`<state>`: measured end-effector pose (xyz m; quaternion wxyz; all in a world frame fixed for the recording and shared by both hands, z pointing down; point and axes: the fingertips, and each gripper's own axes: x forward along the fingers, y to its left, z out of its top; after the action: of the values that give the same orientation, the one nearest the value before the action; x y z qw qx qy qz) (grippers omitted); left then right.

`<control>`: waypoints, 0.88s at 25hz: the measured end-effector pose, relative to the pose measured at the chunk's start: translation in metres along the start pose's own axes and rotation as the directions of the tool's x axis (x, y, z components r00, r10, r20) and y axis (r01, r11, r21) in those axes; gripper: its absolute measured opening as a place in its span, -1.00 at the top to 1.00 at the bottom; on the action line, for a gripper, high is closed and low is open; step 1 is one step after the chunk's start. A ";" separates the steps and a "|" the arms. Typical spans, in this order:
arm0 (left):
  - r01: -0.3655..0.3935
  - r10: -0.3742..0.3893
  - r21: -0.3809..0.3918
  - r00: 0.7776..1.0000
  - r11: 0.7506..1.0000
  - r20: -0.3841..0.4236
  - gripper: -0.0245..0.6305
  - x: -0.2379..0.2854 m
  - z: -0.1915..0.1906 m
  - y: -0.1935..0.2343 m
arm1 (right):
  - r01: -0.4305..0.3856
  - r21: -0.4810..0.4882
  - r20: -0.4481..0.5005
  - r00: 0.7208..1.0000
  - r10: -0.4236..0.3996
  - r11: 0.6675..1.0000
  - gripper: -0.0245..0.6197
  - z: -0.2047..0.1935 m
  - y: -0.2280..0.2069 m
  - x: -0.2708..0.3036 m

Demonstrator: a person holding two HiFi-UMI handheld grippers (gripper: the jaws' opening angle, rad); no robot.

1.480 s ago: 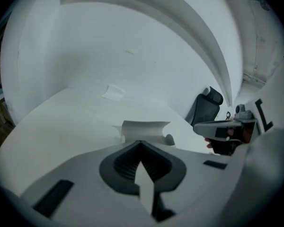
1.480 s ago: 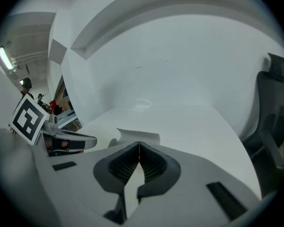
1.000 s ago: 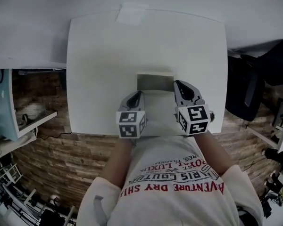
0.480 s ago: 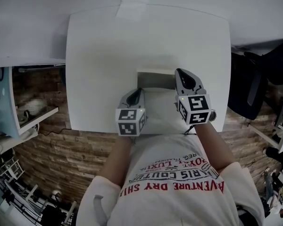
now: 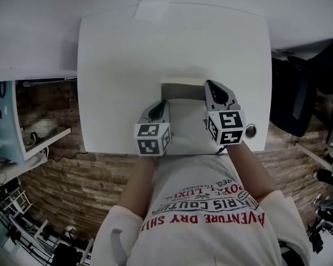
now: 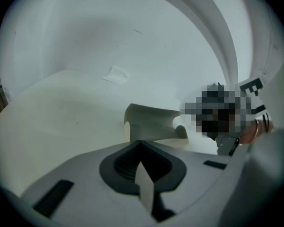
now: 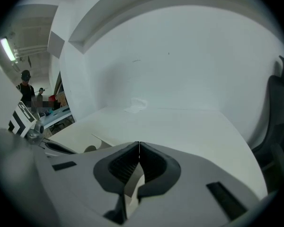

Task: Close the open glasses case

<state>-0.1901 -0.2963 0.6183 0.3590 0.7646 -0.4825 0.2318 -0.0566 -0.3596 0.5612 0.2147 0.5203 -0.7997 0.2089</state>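
Observation:
The open glasses case point(image 5: 183, 101) is pale cream and lies on the white table point(image 5: 122, 65) near its front edge. Its lid stands upright at the far side, and its tray reaches back toward the person. My left gripper point(image 5: 161, 106) rests at the tray's left side, jaws shut with nothing in them. In the left gripper view the lid point(image 6: 151, 121) rises just beyond the closed tips point(image 6: 141, 144). My right gripper point(image 5: 212, 88) sits at the case's right end by the lid, also shut and empty. In the right gripper view the case point(image 7: 80, 148) shows low at the left.
A white slip of paper point(image 5: 153, 7) lies at the table's far edge. A small round metal thing point(image 5: 250, 131) sits at the front right corner. A black chair point(image 5: 299, 93) stands to the right and a pale shelf unit point(image 5: 11, 121) to the left, on wood flooring.
Both grippers have edged slightly forward along the sides of the case. Their jaws stay shut and the case looks unchanged.

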 end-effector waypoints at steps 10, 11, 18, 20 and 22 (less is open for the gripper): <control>0.022 -0.022 0.019 1.000 1.000 0.002 0.93 -0.001 0.001 0.001 | 0.061 -0.052 0.032 0.998 -0.060 0.997 0.89 -0.013 0.012 -0.016; 0.025 -0.025 0.022 1.000 0.999 -0.001 0.93 -0.001 0.000 0.001 | 0.064 -0.053 0.032 0.998 -0.063 0.997 0.89 -0.016 0.012 -0.017; 0.032 -0.031 0.047 0.999 0.998 -0.030 0.93 -0.001 -0.006 0.002 | 0.087 -0.041 -0.071 0.993 -0.090 0.995 0.89 -0.048 0.015 -0.019; 0.038 -0.037 0.048 0.999 0.998 -0.030 0.93 -0.001 -0.006 0.003 | 0.093 -0.031 -0.091 0.991 -0.096 0.995 0.89 -0.055 0.017 -0.019; 0.042 -0.040 0.047 0.999 0.998 -0.031 0.93 -0.001 -0.007 0.004 | 0.099 -0.025 -0.103 0.990 -0.102 0.995 0.89 -0.060 0.018 -0.019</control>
<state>-0.1940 -0.2917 0.6230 0.3526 0.7791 -0.4555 0.2475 -0.0585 -0.3049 0.5979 0.2714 0.5462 -0.7623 0.2166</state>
